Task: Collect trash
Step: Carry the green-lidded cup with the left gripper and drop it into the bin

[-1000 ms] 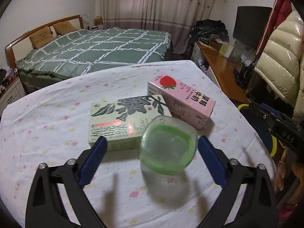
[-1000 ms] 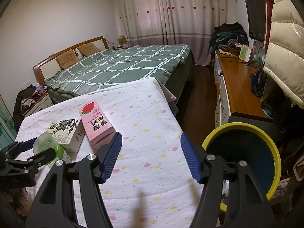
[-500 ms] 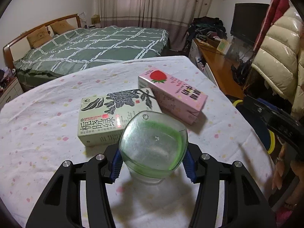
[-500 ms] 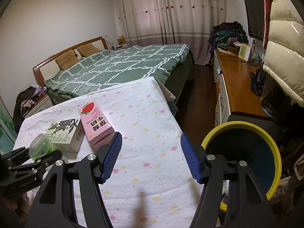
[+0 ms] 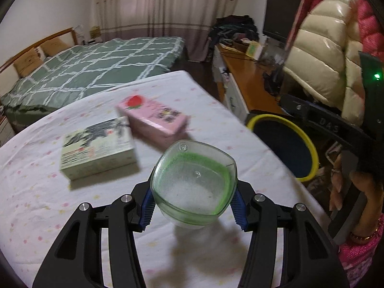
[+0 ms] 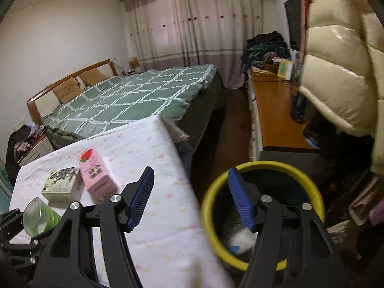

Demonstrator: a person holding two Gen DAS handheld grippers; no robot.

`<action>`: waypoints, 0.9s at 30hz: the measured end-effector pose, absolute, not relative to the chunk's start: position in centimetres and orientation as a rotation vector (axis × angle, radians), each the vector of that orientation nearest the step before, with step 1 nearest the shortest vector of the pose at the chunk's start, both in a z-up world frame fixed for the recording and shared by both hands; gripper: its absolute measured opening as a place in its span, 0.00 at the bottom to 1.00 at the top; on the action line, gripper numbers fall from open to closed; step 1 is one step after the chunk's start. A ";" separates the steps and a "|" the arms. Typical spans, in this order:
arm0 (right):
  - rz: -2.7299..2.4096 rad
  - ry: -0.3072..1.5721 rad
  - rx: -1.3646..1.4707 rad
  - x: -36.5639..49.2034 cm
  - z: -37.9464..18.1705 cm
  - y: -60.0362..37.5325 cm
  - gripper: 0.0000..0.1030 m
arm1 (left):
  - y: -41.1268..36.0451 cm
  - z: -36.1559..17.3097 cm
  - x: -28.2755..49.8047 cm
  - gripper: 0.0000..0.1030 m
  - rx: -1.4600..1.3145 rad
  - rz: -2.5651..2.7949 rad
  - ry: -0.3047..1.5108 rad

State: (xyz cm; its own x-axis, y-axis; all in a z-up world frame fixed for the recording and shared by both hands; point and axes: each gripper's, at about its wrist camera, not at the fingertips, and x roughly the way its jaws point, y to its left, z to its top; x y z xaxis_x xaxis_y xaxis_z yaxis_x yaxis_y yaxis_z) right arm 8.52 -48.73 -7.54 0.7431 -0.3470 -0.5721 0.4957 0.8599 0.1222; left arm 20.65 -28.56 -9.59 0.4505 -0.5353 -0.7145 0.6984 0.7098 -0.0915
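My left gripper [image 5: 193, 207] is shut on a clear plastic cup [image 5: 194, 183] with a green tint, lifted a little off the table; its shadow falls on the cloth below. The same cup [image 6: 39, 218] shows at the lower left of the right wrist view. Behind it lie a pale green carton [image 5: 97, 150] and a pink strawberry-milk carton [image 5: 153, 117] on the flowered tablecloth [image 5: 36, 192]. My right gripper [image 6: 189, 198] stands open and holds nothing, over the table's right edge and a yellow-rimmed bin [image 6: 261, 212]. The bin [image 5: 283, 144] stands on the floor right of the table.
A bed with a green checked cover [image 6: 134, 96] lies beyond the table. A wooden desk [image 6: 276, 110] with clutter runs along the right wall. A cream padded jacket [image 6: 340, 67] hangs close on the right. Some white trash [image 6: 242, 238] lies in the bin.
My left gripper closed on the cup, raised it and carried it right, toward the bin. My right gripper stayed open and swung right, so the bin now lies under it.
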 end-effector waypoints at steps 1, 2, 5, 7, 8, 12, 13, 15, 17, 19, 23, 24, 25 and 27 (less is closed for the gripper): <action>-0.483 0.565 0.273 7.7 -7.4 -49.4 0.59 | -29.4 -9.5 20.3 0.51 0.232 -0.788 0.796; -0.500 0.561 0.272 6.5 -7.2 -50.2 0.59 | -30.1 -9.5 20.1 0.51 0.233 -0.804 0.797; -0.542 0.555 0.280 3.5 -7.0 -52.0 0.59 | -33.1 -9.5 19.1 0.51 0.246 -0.864 0.801; -0.576 0.551 0.288 0.9 -7.0 -53.3 0.59 | -35.6 -9.4 18.2 0.51 0.262 -0.909 0.800; -0.592 0.552 0.288 -0.2 -7.0 -53.8 0.59 | -36.5 -9.4 17.9 0.51 0.268 -0.923 0.800; -0.627 0.554 0.299 -3.2 -7.2 -55.1 0.59 | -41.9 -9.5 16.5 0.51 0.297 -0.993 0.806; -0.634 0.552 0.301 -3.6 -7.1 -55.4 0.59 | -43.1 -9.7 16.3 0.51 0.302 -1.004 0.809; -0.649 0.546 0.309 -4.6 -7.1 -55.9 0.59 | -45.4 -10.1 15.9 0.51 0.310 -1.021 0.817; -0.666 0.541 0.317 -5.3 -7.1 -56.4 0.59 | -47.9 -10.6 15.6 0.52 0.321 -1.034 0.834; -0.690 0.536 0.323 -6.3 -7.1 -57.1 0.59 | -49.8 -11.2 15.6 0.52 0.328 -1.044 0.855; -0.717 0.531 0.332 -8.1 -6.9 -58.1 0.59 | -53.4 -12.6 15.9 0.52 0.345 -1.026 0.871; -0.720 0.532 0.331 -8.4 -6.8 -58.2 0.59 | -53.9 -13.1 16.0 0.52 0.345 -1.025 0.879; -0.723 0.532 0.331 -8.6 -6.8 -58.3 0.59 | -54.5 -13.4 16.3 0.52 0.348 -1.019 0.889; -0.727 0.533 0.329 -8.8 -6.7 -58.4 0.59 | -55.3 -14.0 16.8 0.61 0.349 -0.996 0.894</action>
State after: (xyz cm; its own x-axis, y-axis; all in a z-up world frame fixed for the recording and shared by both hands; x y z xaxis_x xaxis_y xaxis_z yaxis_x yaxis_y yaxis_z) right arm -8.77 -58.37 -6.68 0.6243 -0.5391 -0.5654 0.7013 0.7056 0.1015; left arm 16.79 -55.31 -14.00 0.2385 -0.5749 -0.7827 0.8401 0.5265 -0.1308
